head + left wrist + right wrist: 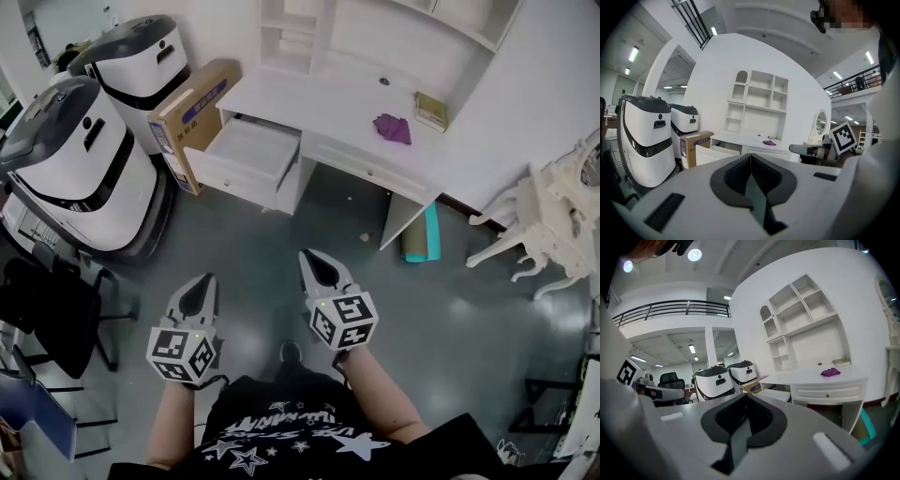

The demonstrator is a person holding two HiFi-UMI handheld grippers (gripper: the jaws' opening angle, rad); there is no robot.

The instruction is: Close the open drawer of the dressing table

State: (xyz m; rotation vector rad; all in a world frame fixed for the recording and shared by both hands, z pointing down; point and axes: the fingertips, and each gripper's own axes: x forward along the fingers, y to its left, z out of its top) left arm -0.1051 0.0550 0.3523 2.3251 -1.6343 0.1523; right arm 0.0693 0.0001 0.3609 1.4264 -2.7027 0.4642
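1. Clearly nothing is done yet: the drawer (pixel 246 155) stands pulled out at the left of the white bench (pixel 337 94).
2. My left gripper (pixel 208 281) and right gripper (pixel 307 256) hang well short of it, both jaws together and empty.
3. Left to do: reach its front and push it shut.

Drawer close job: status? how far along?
Done: nothing yet. The drawer stands pulled out at the left end of the dressing table.
In hand: nothing. The left gripper and right gripper are both shut and empty, held over the floor well short of the table.
Left: everything. Get to the drawer front and push it in flush, probably with the shut jaws.
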